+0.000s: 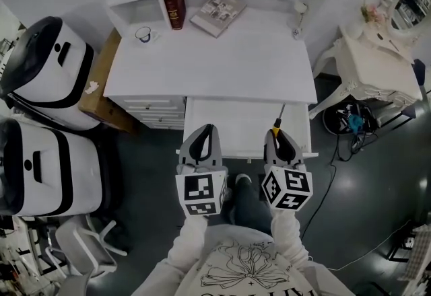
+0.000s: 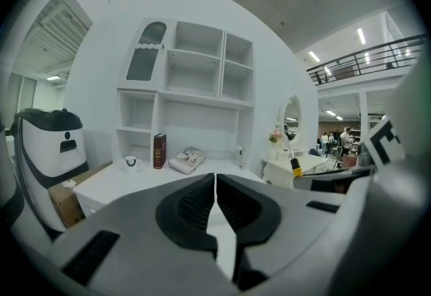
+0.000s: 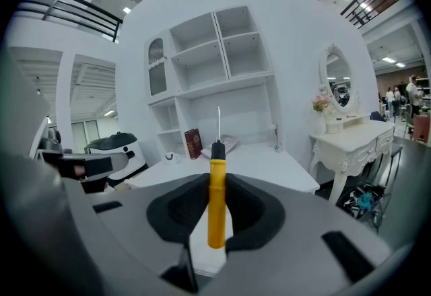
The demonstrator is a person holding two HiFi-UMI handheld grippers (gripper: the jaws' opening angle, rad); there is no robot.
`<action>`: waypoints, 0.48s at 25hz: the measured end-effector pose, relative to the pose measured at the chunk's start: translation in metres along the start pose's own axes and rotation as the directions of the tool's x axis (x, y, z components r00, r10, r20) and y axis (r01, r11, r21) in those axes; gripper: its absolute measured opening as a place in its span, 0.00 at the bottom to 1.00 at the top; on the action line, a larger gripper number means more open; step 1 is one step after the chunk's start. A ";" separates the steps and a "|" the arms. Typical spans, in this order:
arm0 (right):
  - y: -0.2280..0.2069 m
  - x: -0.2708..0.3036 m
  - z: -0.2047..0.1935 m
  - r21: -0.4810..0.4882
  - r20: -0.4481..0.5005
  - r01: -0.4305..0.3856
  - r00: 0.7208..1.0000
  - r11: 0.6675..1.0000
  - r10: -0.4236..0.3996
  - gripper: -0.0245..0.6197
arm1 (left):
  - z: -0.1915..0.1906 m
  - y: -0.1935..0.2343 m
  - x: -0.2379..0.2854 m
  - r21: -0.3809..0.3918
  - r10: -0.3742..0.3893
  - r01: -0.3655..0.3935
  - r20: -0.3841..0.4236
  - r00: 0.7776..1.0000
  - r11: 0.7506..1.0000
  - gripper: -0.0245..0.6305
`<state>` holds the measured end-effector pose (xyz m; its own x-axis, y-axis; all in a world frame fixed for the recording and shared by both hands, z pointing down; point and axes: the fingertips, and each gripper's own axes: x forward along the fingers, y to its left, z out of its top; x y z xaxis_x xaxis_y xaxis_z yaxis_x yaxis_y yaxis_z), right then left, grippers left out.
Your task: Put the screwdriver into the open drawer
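My right tongs [image 3: 217, 188] pinch the screwdriver [image 3: 216, 210] by its yellow handle. Its shaft points ahead toward the desk [image 1: 222, 66], and it sits over the right side of the open drawer [image 1: 229, 128]. My left tongs [image 2: 215, 188] are pressed together, empty, at the drawer's left front.

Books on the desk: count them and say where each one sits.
2. A red book stands upright at the back left of the desk; a pale book lies flat just right of it. More may be hidden.
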<state>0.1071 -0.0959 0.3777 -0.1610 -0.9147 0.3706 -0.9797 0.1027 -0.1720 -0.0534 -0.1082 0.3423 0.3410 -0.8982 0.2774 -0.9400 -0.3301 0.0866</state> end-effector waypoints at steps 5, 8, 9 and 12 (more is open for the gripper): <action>0.000 0.019 -0.005 -0.019 -0.040 -0.004 0.999 1.000 0.004 0.15 | -0.008 0.009 0.012 -0.021 0.013 -0.014 -0.031 0.999 1.000 0.05; -0.001 0.032 -0.007 -0.029 -0.058 -0.017 0.998 0.999 0.015 0.15 | -0.016 0.013 0.023 -0.034 0.024 -0.026 -0.048 0.999 0.999 0.05; -0.002 0.037 -0.008 -0.031 -0.064 -0.021 0.998 0.999 0.019 0.15 | -0.018 0.015 0.027 -0.038 0.028 -0.030 -0.055 0.998 0.999 0.05; -0.005 0.052 -0.012 -0.032 -0.088 -0.037 0.996 0.999 0.034 0.15 | -0.023 0.019 0.039 -0.044 0.041 -0.044 -0.075 0.996 0.998 0.05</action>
<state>0.1020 -0.1396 0.4084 -0.2038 -0.8729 0.4432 -0.9765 0.1489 -0.1557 -0.0585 -0.1431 0.3772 0.3003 -0.8866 0.3517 -0.9538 -0.2771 0.1158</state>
